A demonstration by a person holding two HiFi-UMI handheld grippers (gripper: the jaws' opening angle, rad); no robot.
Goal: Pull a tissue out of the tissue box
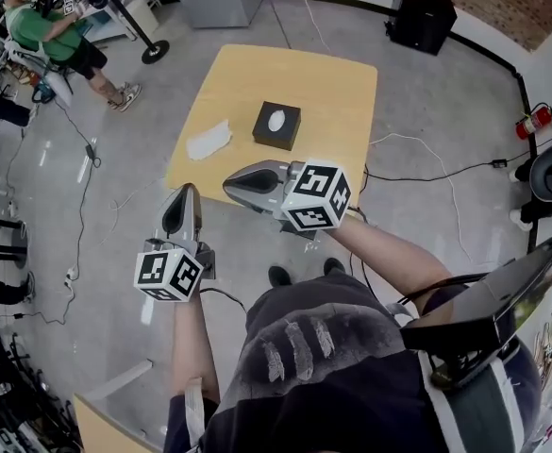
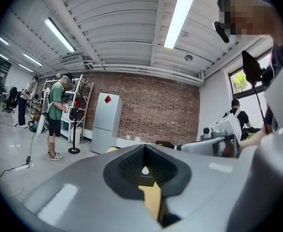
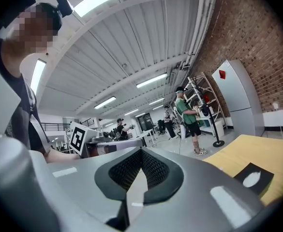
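Tissue box (image 1: 276, 125) sits mid tabletop (image 1: 342, 83), a loose tissue (image 1: 209, 141) lying by its left edge. The left claw (image 1: 185, 190) and right claw (image 1: 229, 185) hang closed and empty off the near edge, so the pull looks done.

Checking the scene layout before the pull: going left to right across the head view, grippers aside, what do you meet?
A person in green → tissue → tissue box → black case → fire extinguisher.
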